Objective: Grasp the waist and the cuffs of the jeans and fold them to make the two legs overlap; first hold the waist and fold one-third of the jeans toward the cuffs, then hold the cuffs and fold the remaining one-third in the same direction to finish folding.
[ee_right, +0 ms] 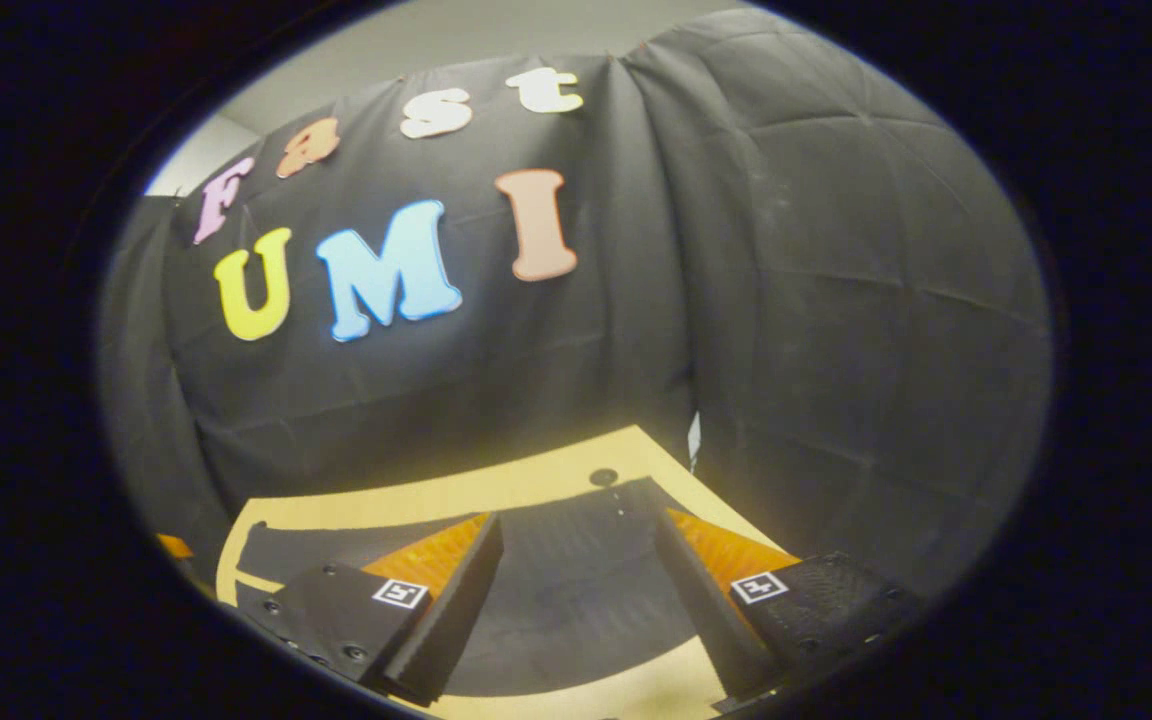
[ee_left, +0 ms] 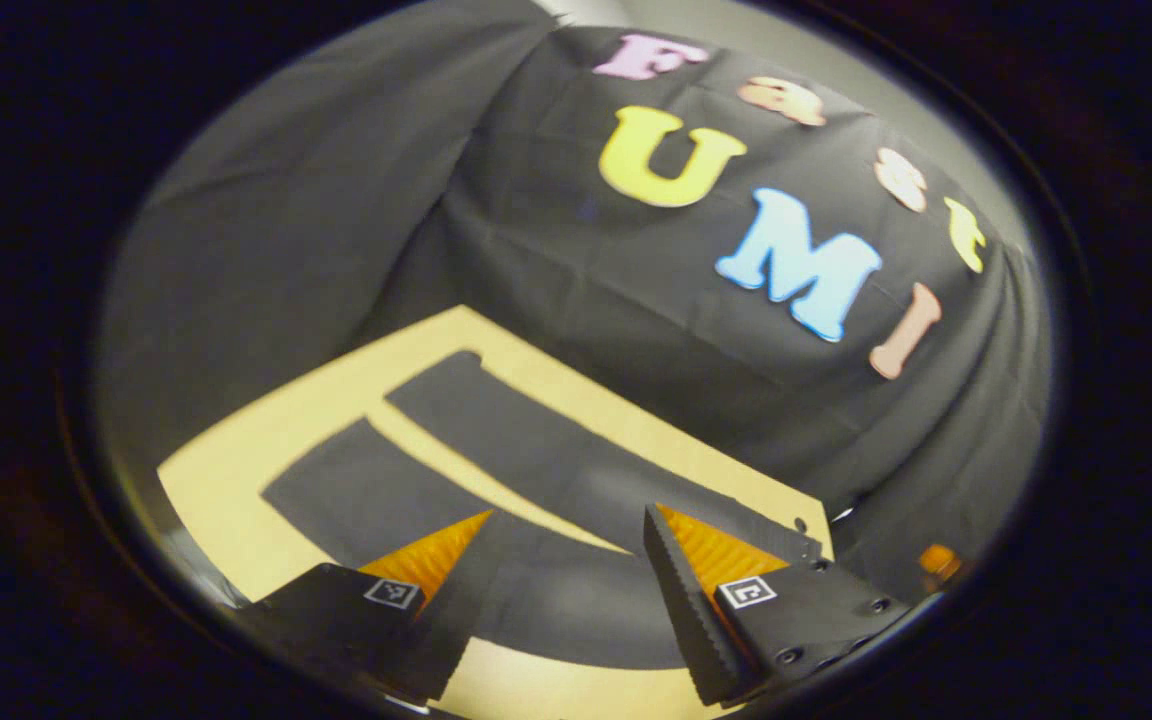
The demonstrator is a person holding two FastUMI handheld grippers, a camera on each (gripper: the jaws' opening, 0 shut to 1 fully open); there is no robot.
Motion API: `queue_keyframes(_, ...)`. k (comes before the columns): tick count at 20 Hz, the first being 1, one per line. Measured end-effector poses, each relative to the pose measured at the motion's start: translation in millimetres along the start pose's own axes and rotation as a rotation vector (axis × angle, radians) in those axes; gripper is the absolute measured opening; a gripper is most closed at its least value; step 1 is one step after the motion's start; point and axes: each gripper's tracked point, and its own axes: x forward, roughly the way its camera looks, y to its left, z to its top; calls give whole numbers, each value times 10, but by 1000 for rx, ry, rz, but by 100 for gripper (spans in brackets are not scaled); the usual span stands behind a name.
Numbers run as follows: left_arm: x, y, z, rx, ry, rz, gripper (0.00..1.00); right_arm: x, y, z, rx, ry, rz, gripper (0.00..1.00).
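The table (ee_left: 236, 520) is a pale yellow surface standing against the booth's black cloth wall. The jeans (ee_left: 526, 450) lie flat on the table, dark and fully spread out. In the left gripper view the two legs run side by side away from the waist, with a strip of bare table between them; the cuffs (ee_left: 436, 375) lie at the end of the jeans farthest from the left gripper. In the right gripper view the waist (ee_right: 576, 560) lies flat on the table, next to the table's far corner.

Progress, as judged from this layout: no fold is made. The legs do not yet overlap, and both one-third folds remain.

The left gripper (ee_left: 561, 580) hovers above the jeans near the crotch, its fingers spread wide apart and holding nothing. The right gripper (ee_right: 576, 590) hovers above the waist, its fingers likewise spread wide and holding nothing. Contact between either gripper and the fabric cannot be confirmed.
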Motion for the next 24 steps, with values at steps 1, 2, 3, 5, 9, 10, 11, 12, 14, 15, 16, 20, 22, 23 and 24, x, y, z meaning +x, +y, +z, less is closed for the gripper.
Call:
queue_keyframes(1, 66, 222, -115, -59, 54, 27, 93, 82, -94, -136, 70, 64, 0, 94)
queue_keyframes(2, 116, 496, -212, -108, 98, 61, 93, 156, -168, -291, 148, 131, -6, 93)
queue_keyframes(3, 179, 751, -293, -152, 124, 97, 94, 227, -277, -464, 224, 199, -20, 93)
queue_keyframes(5, 257, 1239, -366, -259, 154, 156, 94, 361, -560, -802, 365, 320, -61, 94)
queue_keyframes(9, 377, 2033, -503, -476, 180, 251, 97, 666, -925, -1334, 625, 462, -144, 94)
queue_keyframes(10, 412, 2188, -561, -536, 188, 270, 94, 701, -1010, -1405, 692, 485, -173, 94)
queue_keyframes(11, 438, 2335, -627, -594, 197, 297, 94, 760, -1088, -1480, 740, 499, -196, 93)
queue_keyframes(12, 476, 2440, -677, -647, 204, 321, 95, 828, -1192, -1533, 765, 506, -229, 93)
queue_keyframes(14, 541, 2616, -785, -738, 204, 368, 95, 955, -1370, -1624, 770, 537, -302, 93)
queue_keyframes(15, 549, 2703, -782, -762, 211, 394, 95, 1033, -1427, -1658, 776, 558, -326, 93)
queue_keyframes(16, 567, 2733, -790, -780, 221, 420, 95, 1096, -1425, -1695, 794, 581, -341, 94)
queue_keyframes(20, 638, 2781, -758, -772, 212, 449, 87, 1386, -1369, -1715, 827, 668, -377, 89)
queue_keyframes(22, 620, 2816, -782, -746, 214, 462, 87, 1406, -1376, -1747, 780, 732, -429, 91)
queue_keyframes(23, 631, 2823, -766, -744, 208, 468, 87, 1401, -1388, -1750, 743, 759, -449, 89)
queue_keyframes(24, 664, 2852, -738, -745, 196, 478, 87, 1415, -1371, -1808, 709, 794, -460, 90)
